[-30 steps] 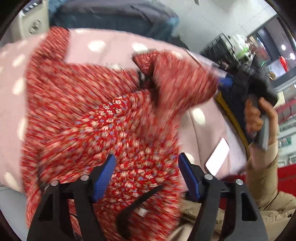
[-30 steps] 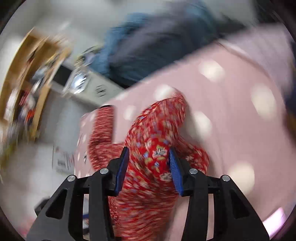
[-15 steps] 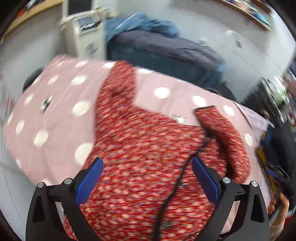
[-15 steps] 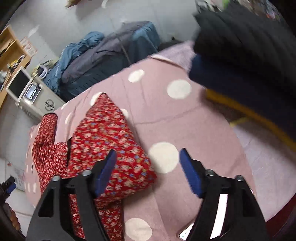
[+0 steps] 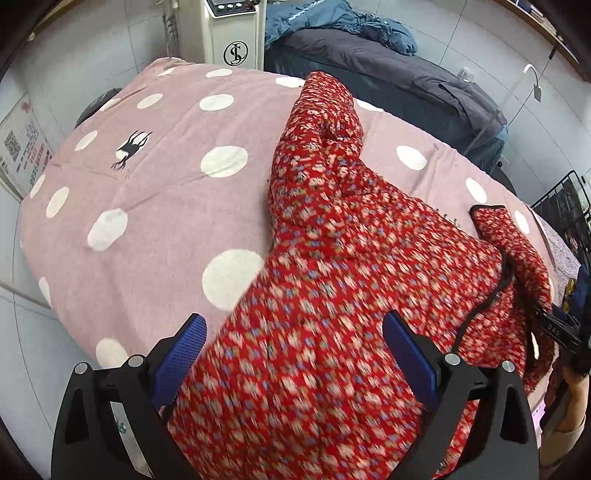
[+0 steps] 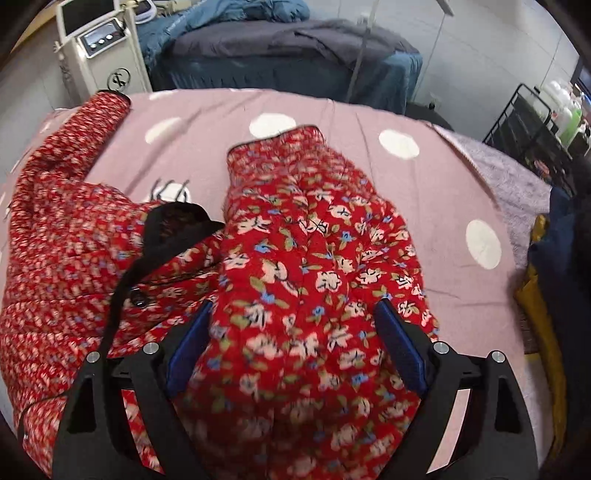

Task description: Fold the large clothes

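A red floral padded jacket [image 5: 354, 258] lies on a pink polka-dot bed cover [image 5: 155, 184], one sleeve [image 5: 325, 110] stretched toward the far edge. My left gripper [image 5: 295, 350] is open, its blue pads wide apart over the jacket's body. In the right wrist view the jacket's other sleeve [image 6: 314, 240] lies folded toward me over the cover [image 6: 443, 192]. My right gripper [image 6: 295, 343] is open and straddles that sleeve without closing on it. Black trim [image 6: 173, 221] marks the collar.
A white machine [image 5: 232, 33] and a dark bed with blue and grey bedding [image 5: 388, 62] stand behind the cover. Stacked dark and yellow clothes [image 6: 554, 266] lie at the right edge. A black wire rack [image 6: 528, 122] stands at far right.
My right gripper let go of the sleeve, opened, and now hovers over it. My left gripper stayed open and shifted left; the jacket now lies flatter on the cover.
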The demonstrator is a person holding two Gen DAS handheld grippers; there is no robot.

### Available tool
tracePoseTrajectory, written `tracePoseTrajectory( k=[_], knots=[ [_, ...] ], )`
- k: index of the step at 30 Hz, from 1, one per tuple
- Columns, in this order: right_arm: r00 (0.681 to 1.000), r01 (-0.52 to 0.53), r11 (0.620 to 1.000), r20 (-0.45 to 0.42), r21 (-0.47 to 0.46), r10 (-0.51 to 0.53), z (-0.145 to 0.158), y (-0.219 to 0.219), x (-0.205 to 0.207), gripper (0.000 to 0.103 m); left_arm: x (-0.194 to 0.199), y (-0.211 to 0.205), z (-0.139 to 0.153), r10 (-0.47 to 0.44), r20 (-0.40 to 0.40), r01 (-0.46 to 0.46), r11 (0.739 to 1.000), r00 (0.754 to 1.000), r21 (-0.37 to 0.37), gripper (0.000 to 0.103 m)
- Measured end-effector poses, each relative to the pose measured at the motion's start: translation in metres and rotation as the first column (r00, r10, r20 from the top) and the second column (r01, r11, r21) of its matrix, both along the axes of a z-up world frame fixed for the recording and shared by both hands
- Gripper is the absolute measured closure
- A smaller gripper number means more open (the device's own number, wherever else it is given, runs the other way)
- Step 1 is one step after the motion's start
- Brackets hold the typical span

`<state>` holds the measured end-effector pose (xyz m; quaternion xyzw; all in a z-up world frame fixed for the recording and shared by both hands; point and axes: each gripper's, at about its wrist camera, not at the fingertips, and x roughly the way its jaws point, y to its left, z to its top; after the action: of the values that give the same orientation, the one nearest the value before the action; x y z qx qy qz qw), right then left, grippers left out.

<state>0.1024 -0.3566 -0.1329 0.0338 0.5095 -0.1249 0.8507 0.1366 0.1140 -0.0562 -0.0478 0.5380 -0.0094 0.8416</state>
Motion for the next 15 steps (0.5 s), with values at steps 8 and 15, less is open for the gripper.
tracePoseTrajectory(
  k=[8, 15],
  knots=[
    [1.000, 0.021, 0.999, -0.003, 0.030, -0.021, -0.021, -0.017, -0.023, 0.025, 0.115, -0.011, -0.051, -0.084, -0.045, 0.089, 0.989, 0.995, 0.121, 0.009],
    [0.998, 0.044, 0.998, 0.045, 0.039, -0.046, -0.010, -0.016, -0.038, 0.080, 0.159, -0.051, -0.087, -0.091, -0.119, 0.104, 0.989, 0.989, 0.109, 0.052]
  ],
)
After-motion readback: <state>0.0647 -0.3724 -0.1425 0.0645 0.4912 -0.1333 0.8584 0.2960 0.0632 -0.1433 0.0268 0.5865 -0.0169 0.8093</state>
